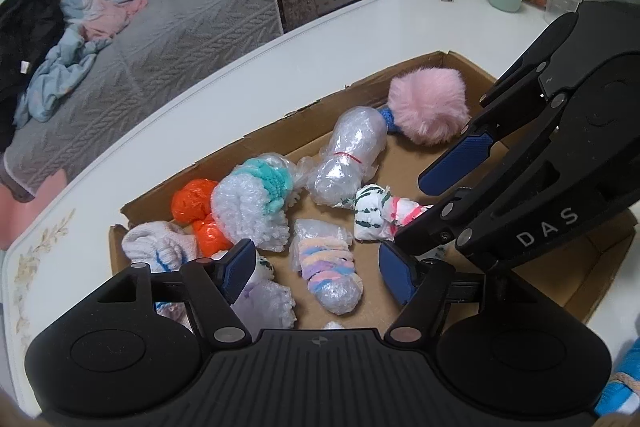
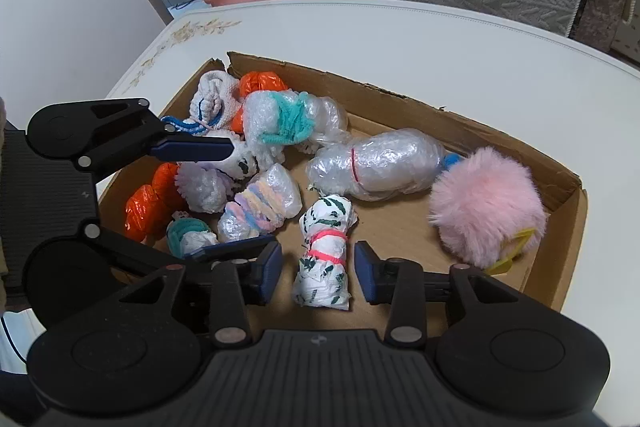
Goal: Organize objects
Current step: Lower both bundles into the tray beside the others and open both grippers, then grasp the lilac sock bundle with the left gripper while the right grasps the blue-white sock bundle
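So the thing that matters here is the little white bundle with green leaf print and a pink band (image 2: pixel 323 251) and how it sits against the right gripper (image 2: pixel 318 273). From the right wrist view it's dead ahead, lying on the floor of the cardboard tray (image 2: pixel 560 255), right in the gap between the two blue pads, with clear space on either side, so nothing is touching it yet. Its long axis runs pretty much straight away from the gripper, in line with the fingers, which means the pads would close across its narrow waist near the pink band. Jaws are spread wide and holding nothing. The left gripper (image 1: pixel 316 273) is also spread and empty, and what sits straight ahead between its pads is the pastel striped roll in plastic wrap (image 1: pixel 328 267), just a bit forward of the fingertips. From that side the leaf-print bundle is off to the front-right, tucked under the right gripper's linkage, so the right one is clearly the nearer hand for it. My guess is the next move is just a short push forward and down, then a squeeze. The clear wrapped bundle (image 2: pixel 376 163) and the pink pompom (image 2: pixel 486 207) sit farther ahead and ahead-right, apart from the target, so they shouldn't get in the way.
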The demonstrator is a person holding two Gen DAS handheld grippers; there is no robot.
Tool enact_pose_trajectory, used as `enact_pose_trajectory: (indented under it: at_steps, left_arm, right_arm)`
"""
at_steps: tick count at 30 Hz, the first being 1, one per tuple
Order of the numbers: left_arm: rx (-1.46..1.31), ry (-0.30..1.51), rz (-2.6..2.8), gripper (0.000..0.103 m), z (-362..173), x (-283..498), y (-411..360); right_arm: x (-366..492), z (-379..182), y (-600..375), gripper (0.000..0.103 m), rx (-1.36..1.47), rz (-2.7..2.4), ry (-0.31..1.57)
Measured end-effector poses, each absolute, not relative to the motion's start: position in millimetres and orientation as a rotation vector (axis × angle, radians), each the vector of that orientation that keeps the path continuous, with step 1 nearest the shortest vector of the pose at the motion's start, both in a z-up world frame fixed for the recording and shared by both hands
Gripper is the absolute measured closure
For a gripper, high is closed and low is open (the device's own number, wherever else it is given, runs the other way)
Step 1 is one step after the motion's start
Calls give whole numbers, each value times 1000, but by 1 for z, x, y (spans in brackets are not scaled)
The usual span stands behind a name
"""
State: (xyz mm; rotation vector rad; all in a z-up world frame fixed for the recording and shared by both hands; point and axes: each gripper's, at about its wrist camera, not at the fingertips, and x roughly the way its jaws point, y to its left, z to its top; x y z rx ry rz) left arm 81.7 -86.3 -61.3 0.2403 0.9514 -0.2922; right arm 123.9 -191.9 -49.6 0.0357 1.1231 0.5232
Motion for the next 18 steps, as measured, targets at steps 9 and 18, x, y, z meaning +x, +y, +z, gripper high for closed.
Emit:
enact_pose_trajectory:
  at_steps: [9, 18]
  left_arm:
    - [226, 916, -244, 24, -20, 37, -61]
    - [289, 938, -305, 19, 3, -53, -54]
  right_arm:
    - [89, -21, -206, 57, 14, 520, 1082]
    - [31, 5, -226, 47, 13, 575, 1064]
